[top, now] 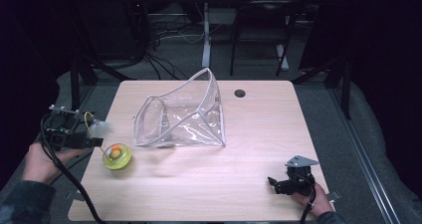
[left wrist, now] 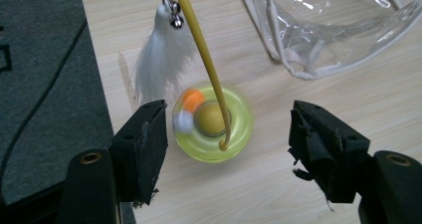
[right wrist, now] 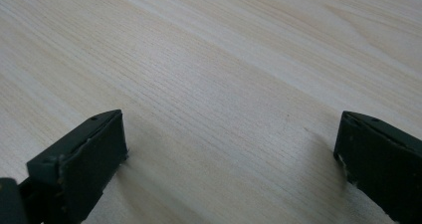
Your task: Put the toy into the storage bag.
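Note:
A round yellow-green toy (top: 117,156) sits on the wooden table (top: 259,134) near its left edge, with an orange ball and a pale ball in its ring. From its middle a curved yellow wire (left wrist: 201,50) rises to a white feather (left wrist: 161,59) with small bells. My left gripper (top: 96,142) hangs over the table's left edge, just left of the toy. In the left gripper view my left gripper (left wrist: 229,115) stands open above the toy (left wrist: 211,122), its pads clear of it. My right gripper (top: 272,182) rests open on bare wood at the front right, with nothing inside my right gripper (right wrist: 233,122).
A clear plastic pouch (top: 181,117) with a white trim stands open in the middle of the table, right of the toy. A small round hole (top: 240,93) lies near the far edge. Grey floor and a black cable (left wrist: 45,89) lie past the left edge.

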